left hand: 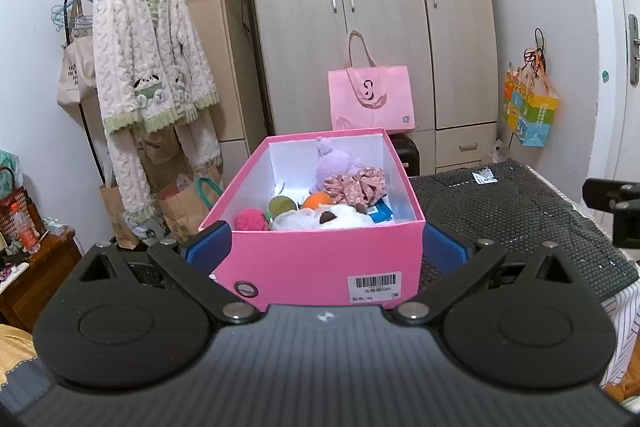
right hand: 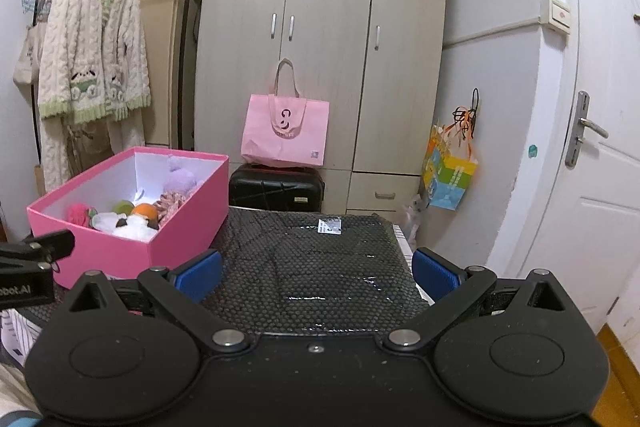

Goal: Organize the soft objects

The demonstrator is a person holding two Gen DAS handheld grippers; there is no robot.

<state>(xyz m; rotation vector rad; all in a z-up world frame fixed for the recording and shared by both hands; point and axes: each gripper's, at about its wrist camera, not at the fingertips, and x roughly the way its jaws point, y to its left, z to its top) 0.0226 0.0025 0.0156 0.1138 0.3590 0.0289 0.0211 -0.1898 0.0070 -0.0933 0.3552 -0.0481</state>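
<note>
Both claws are spread wide and empty. The left claw (left hand: 326,247) faces the pink box (left hand: 320,259) straight ahead, its fingers either side of the near wall; the soft toys (left hand: 320,215) sit inside. The right claw (right hand: 316,273) hovers over the black mat (right hand: 320,259), with the box off to its left. A careless push could shove the light box off the mat's edge.

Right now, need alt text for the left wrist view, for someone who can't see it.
An open pink box full of soft toys sits straight ahead between the wide-open fingers of the left gripper, which holds nothing. The box rests beside a black mat, with a pink bag and a wardrobe behind, and a fluffy robe hanging on a rack at left.
</note>
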